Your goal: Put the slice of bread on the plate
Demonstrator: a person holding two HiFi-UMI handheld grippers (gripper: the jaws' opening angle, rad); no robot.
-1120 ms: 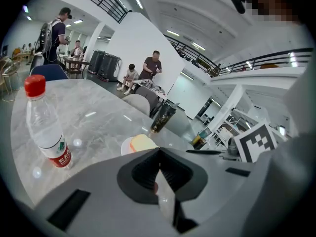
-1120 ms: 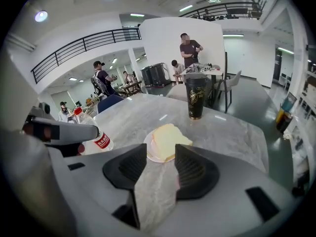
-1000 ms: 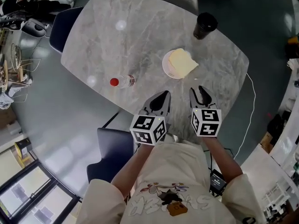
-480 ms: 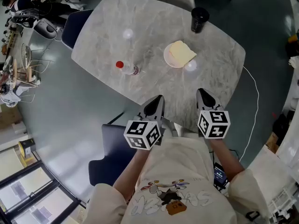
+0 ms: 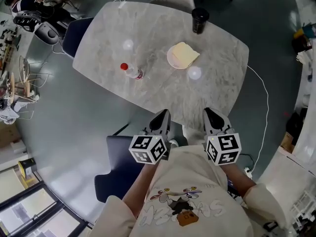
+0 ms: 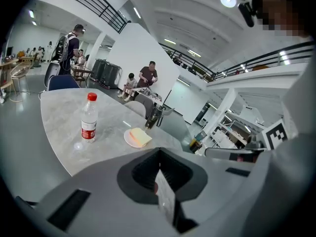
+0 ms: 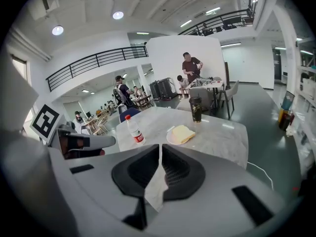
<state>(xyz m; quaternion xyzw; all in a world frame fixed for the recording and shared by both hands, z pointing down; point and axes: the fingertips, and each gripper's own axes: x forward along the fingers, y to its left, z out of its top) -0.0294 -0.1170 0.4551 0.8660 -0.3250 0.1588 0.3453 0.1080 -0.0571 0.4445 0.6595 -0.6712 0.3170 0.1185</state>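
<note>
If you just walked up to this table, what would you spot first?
The pale slice of bread on its white plate stands out first against the grey table. A red-capped bottle stands to its left, a dark cup beyond it. Nearest, the left tool and right tool hang shut and empty.

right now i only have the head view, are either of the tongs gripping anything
Observer: No. Their own gripper views show the left tongs and the right tongs both shut, with nothing between them.
Operator: ok and the clear plastic bottle with the red cap, standing or lying, from above i cant tell
Observer: Standing. The left gripper view shows it from the side, upright on the grey marble table with its cap at the top.
</note>
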